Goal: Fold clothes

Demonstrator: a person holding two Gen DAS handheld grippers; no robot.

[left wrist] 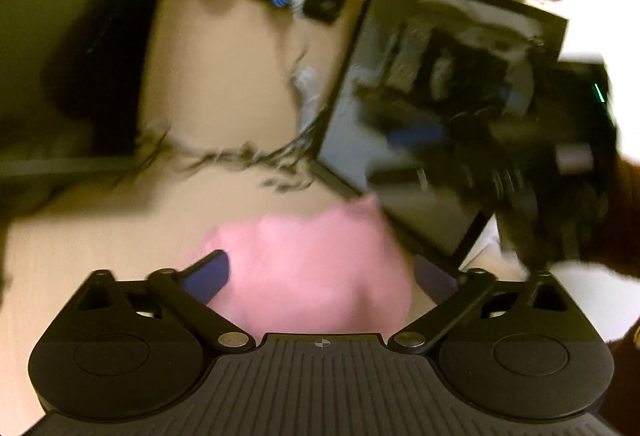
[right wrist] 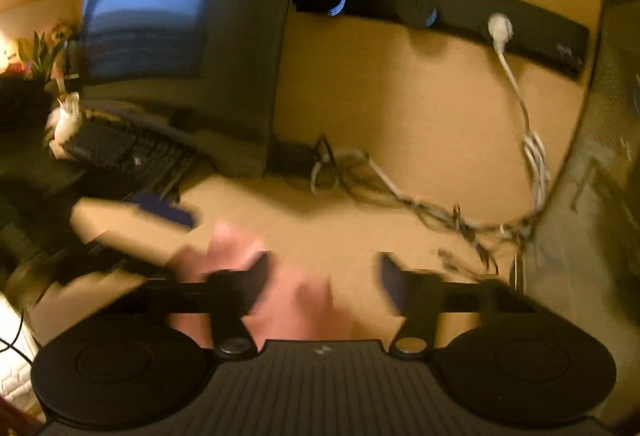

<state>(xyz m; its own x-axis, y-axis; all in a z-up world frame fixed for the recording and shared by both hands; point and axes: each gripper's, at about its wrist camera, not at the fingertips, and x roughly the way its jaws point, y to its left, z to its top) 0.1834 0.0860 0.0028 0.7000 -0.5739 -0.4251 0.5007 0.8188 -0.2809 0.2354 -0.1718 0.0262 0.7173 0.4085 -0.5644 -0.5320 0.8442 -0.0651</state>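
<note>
The left hand-held gripper [left wrist: 320, 274] is seen with its blue-padded fingers [left wrist: 208, 274] spread wide, released, the soft pink garment [left wrist: 316, 268] lying between them on the pale wooden tabletop [left wrist: 224, 76] without being pressed. The right hand-held gripper [right wrist: 322, 284] is also seen released, jaws apart, with the blurred pink cloth below and between them. Farther out, a dark flat monitor [left wrist: 432, 116], a tangle of white and dark cables [right wrist: 420, 204] and a long black power strip [right wrist: 460, 8] are found.
</note>
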